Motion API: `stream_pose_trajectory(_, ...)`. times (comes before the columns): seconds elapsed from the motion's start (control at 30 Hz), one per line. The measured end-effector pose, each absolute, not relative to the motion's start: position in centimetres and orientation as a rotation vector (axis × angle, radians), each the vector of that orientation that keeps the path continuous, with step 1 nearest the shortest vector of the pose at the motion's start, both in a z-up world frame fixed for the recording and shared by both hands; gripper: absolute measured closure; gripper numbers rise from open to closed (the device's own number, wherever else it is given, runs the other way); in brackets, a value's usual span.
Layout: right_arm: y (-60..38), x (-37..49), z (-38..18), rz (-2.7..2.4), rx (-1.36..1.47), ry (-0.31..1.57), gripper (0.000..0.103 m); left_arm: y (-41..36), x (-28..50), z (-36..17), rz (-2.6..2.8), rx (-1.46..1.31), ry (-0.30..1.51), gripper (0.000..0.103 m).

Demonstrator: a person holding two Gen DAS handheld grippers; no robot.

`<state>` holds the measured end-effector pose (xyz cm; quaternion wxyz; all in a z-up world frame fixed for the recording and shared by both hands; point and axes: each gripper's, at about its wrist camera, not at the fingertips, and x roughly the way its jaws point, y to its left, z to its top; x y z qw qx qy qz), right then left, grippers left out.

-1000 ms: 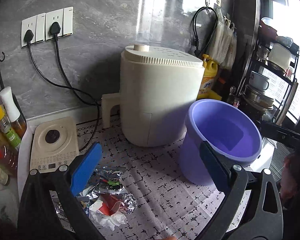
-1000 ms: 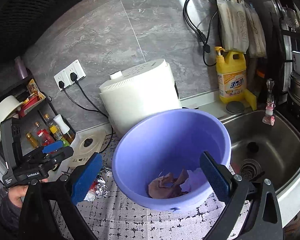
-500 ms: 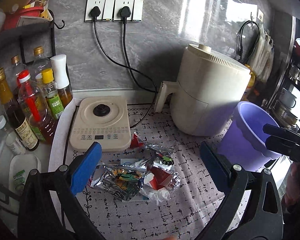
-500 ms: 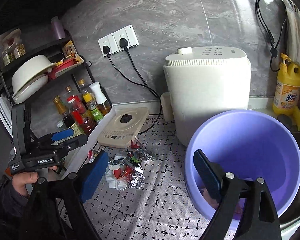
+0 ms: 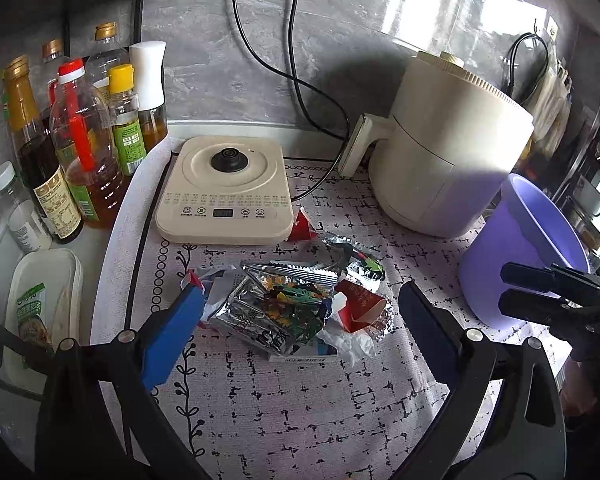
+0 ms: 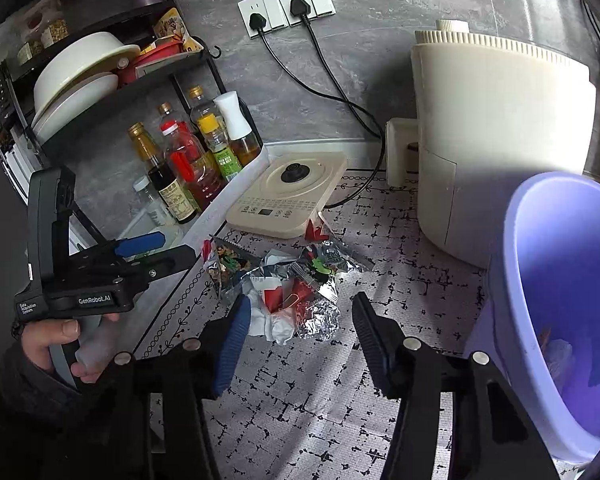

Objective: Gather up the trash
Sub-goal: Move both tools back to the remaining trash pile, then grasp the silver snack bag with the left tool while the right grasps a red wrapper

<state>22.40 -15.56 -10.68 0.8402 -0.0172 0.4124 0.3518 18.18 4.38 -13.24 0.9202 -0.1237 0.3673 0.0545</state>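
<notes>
On the patterned counter mat (image 5: 300, 408), a heap of crumpled foil wrappers and paper trash (image 5: 296, 308) is seen lying just in front of the cream induction cooker (image 5: 224, 192), well to the left of the purple bucket (image 5: 524, 252). The left gripper (image 5: 300, 330) is held spread wide and empty above the heap, 1 blue pad (image 5: 172, 332) at the heap's left edge; whether that pad touches the wrapper cannot be told. Compared with 1.0 s ago, the left view has been swung from the air fryer (image 5: 444, 152) and bucket toward the trash, which is now centred between the fingers. The right gripper (image 6: 300, 336) is likewise held apart and empty, now pointed at the trash (image 6: 288, 284) instead of into the bucket (image 6: 560, 312), in which earlier scraps are dimly seen.
</notes>
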Motion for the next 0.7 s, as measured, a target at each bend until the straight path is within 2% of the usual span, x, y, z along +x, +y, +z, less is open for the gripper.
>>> stream_pose_trajectory(0.47, -12.8, 25.8, -14.9, 0.741, -0.064, 0.998, 0.051, 5.7, 22.7, -18.3, 0.107, -0.271, 0.833, 0.006)
stream_pose_trajectory(0.6, -11.4, 26.6, -16.4, 0.770, -0.073, 1.040, 0.056, 5.6, 23.4, -18.9, 0.103, -0.250, 0.841, 0.007)
stream_pose_trajectory(0.7, -10.5, 27.1, -17.4, 0.788, -0.075, 1.071, 0.061, 6.1, 23.8, -19.2, 0.095, -0.275, 0.854, 0.021)
